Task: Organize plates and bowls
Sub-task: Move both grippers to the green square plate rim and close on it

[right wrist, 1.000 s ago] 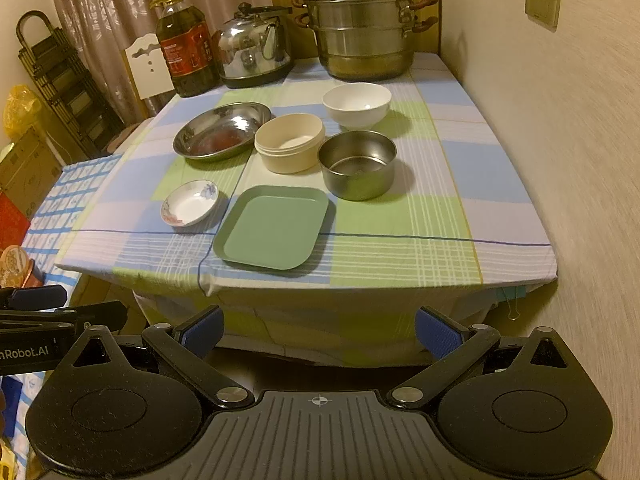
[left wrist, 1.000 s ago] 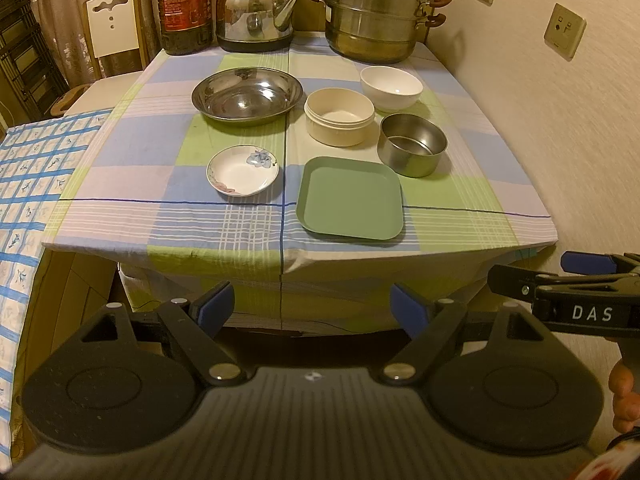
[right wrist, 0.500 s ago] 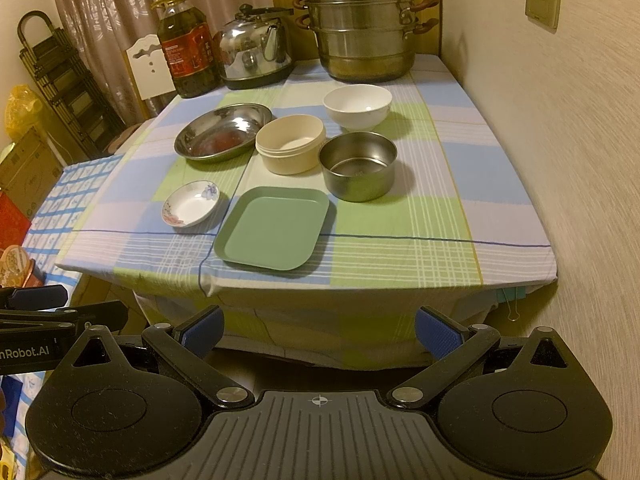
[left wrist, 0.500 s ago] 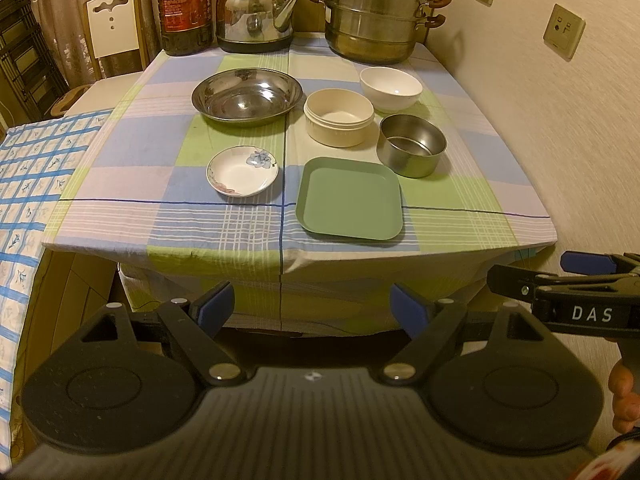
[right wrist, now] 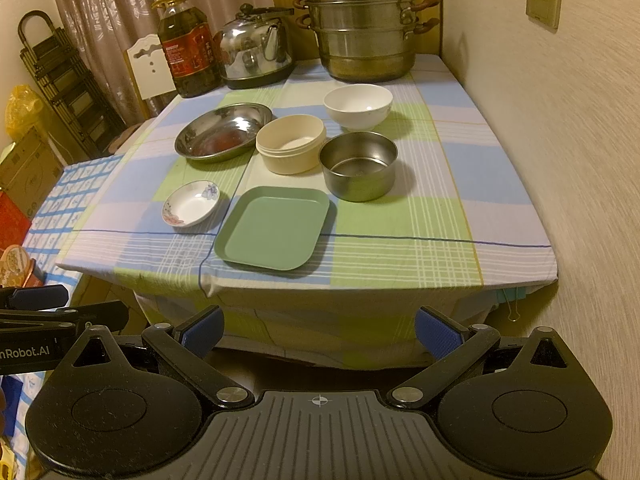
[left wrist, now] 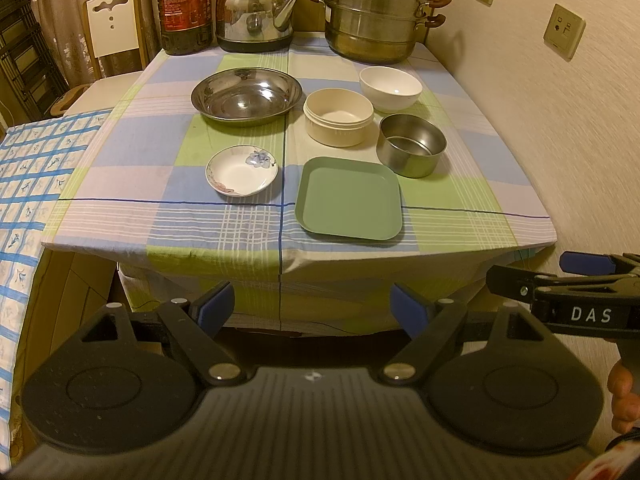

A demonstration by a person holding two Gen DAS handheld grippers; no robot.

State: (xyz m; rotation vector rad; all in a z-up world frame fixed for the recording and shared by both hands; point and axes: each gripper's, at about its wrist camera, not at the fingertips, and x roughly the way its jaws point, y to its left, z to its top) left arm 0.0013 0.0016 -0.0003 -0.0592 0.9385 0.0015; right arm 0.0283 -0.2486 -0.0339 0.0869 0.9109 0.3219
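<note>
On the checked tablecloth lie a green square plate (left wrist: 349, 199) (right wrist: 275, 227), a small flowered saucer (left wrist: 241, 169) (right wrist: 191, 203), a wide steel dish (left wrist: 246, 95) (right wrist: 222, 131), a cream round bowl (left wrist: 338, 116) (right wrist: 290, 143), a white bowl (left wrist: 390, 88) (right wrist: 357, 105) and a steel bowl (left wrist: 411, 145) (right wrist: 359, 165). My left gripper (left wrist: 311, 306) hangs open below the table's near edge, holding nothing. Off that same edge, my right gripper (right wrist: 319, 333) is open and empty too. Each gripper shows at the other view's side, the right gripper (left wrist: 576, 280) and the left gripper (right wrist: 52, 312).
At the table's far end stand an oil bottle (left wrist: 183, 4), a steel kettle (left wrist: 256, 12) and a stacked steamer pot (left wrist: 372, 12). A wall (left wrist: 560, 120) runs along the right side. A blue-checked surface (left wrist: 24, 184) adjoins on the left, and a white chair (left wrist: 114, 20) stands behind.
</note>
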